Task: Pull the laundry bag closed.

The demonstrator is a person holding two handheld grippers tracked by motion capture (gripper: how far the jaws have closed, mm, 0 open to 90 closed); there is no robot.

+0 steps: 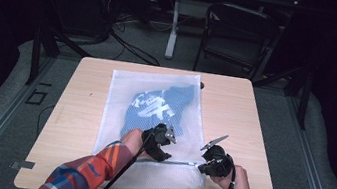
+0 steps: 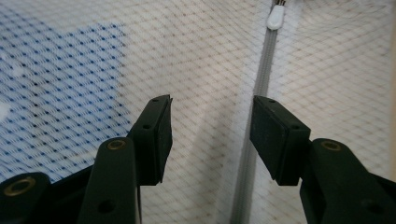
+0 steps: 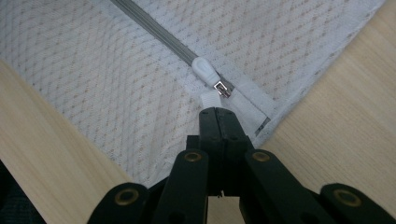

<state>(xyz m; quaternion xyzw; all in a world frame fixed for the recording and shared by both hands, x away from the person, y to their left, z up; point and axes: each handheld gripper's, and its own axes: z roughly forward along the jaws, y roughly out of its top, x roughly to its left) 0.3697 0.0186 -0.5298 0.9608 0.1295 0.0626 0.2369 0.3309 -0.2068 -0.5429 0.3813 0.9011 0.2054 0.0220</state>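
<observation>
Right gripper (image 3: 218,112) clamped on zipper pull (image 3: 211,99) of mesh bag (image 1: 123,80) — left gripper (image 2: 211,135) agape; no readable writing.

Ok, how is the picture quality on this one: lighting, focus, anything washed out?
High view: the table is lit while the room around it falls into near black, and the mesh laundry bag looks slightly washed out. Left gripper view: the mesh is sharp, and the open left tool throws a soft shadow on it. Right gripper view: the zipper pull is crisp, the right tool nearest the lens soft.
</observation>
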